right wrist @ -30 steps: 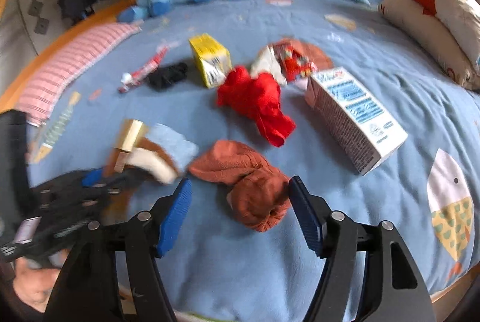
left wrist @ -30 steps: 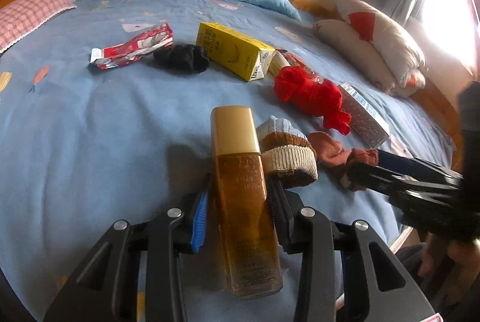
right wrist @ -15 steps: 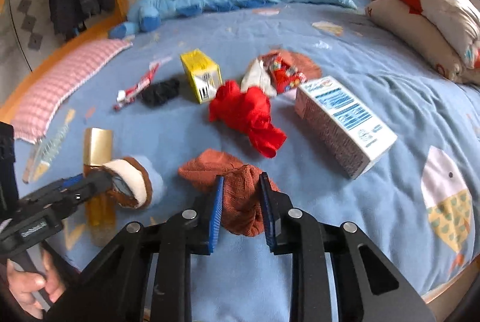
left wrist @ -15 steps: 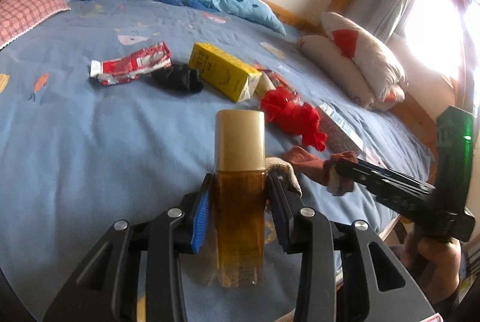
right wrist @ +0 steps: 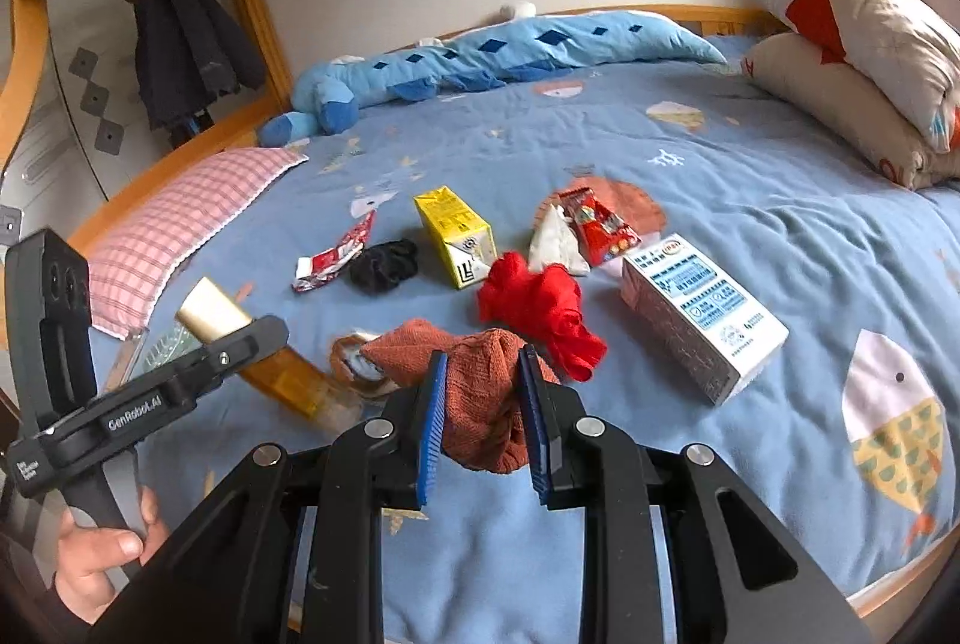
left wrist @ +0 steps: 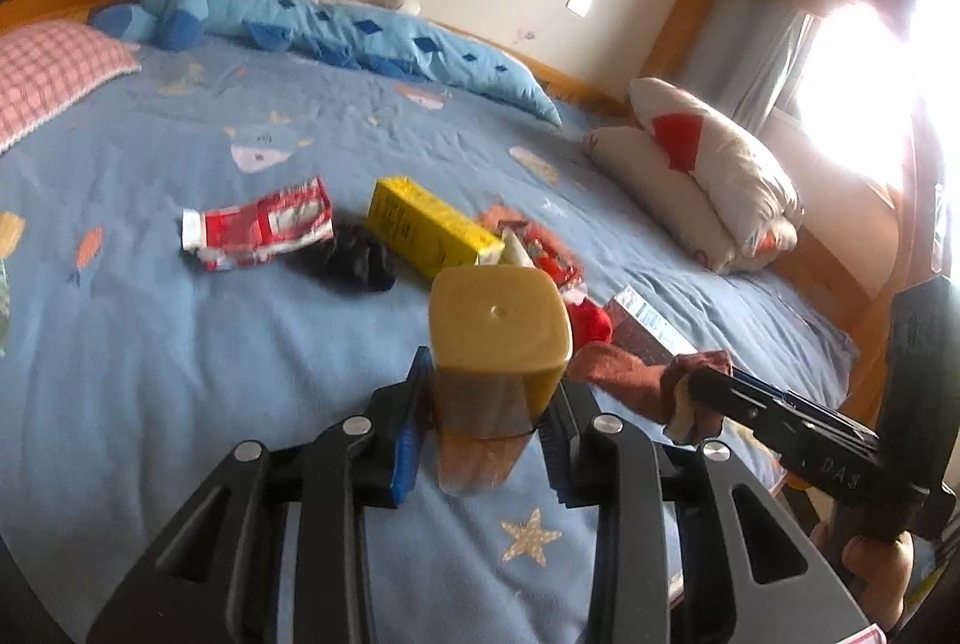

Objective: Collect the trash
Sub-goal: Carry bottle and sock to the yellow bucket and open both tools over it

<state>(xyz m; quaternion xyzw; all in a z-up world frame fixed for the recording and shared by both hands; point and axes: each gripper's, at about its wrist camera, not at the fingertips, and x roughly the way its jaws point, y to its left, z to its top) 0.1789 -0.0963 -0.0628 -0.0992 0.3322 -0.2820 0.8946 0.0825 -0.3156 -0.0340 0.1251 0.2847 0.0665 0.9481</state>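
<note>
An amber bottle with a gold cap (left wrist: pixel 498 326) is lifted off the blue bed, cap pointing away. My left gripper (left wrist: pixel 486 392) grips its body, jaws still closing. In the right wrist view the same bottle (right wrist: pixel 210 311) sticks out of the left gripper (right wrist: pixel 270 335) at the left. My right gripper (right wrist: pixel 480 380) is shut on a rust-brown sock (right wrist: pixel 420 347), which hangs bunched between the blue pads above the sheet. The left wrist view shows that sock (left wrist: pixel 612 368) dangling from the right gripper (left wrist: pixel 690 392). A beige-and-brown sock cuff (right wrist: pixel 354 362) shows beside it.
On the bed (right wrist: pixel 750 164) lie a red wrapper (left wrist: pixel 258 224), a black cloth (left wrist: pixel 360 260), a yellow carton (left wrist: pixel 432 224), a red cloth (right wrist: pixel 540 308), a red snack packet (right wrist: pixel 600 224), white tissue (right wrist: pixel 552 242) and a white-blue box (right wrist: pixel 696 308). Pillows (right wrist: pixel 852 62) sit right, a blue plush (right wrist: pixel 480 56) behind.
My right gripper shut on the rust-brown sock and lifted it. The left gripper raised the bottle off the bed and tipped it up. Both views rose.
</note>
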